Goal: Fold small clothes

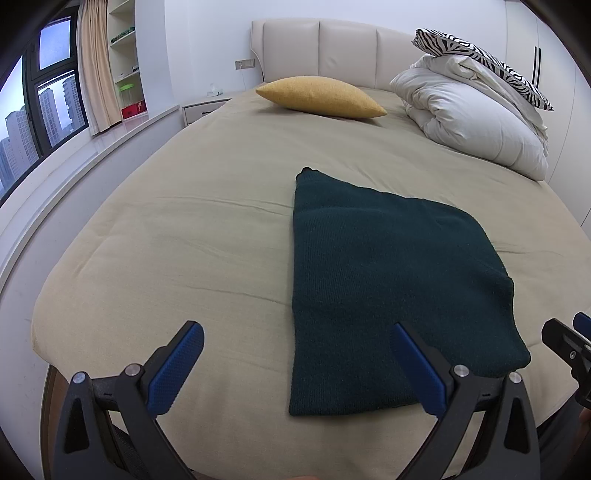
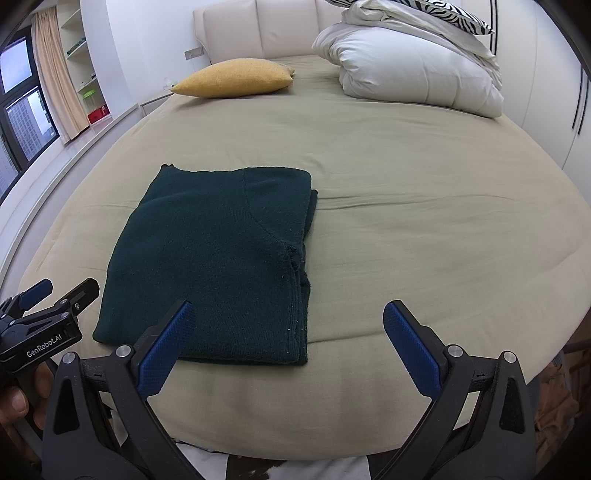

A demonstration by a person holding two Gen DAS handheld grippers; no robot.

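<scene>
Sweater (image 2: 210,254) folded flat, long axis toward headboard (image 2: 258,26)

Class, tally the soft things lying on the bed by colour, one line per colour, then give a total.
Dark green: 1, the sweater
Yellow: 1, the cushion
White: 1, the duvet
Zebra-striped: 1, the pillow
Total: 4
</scene>
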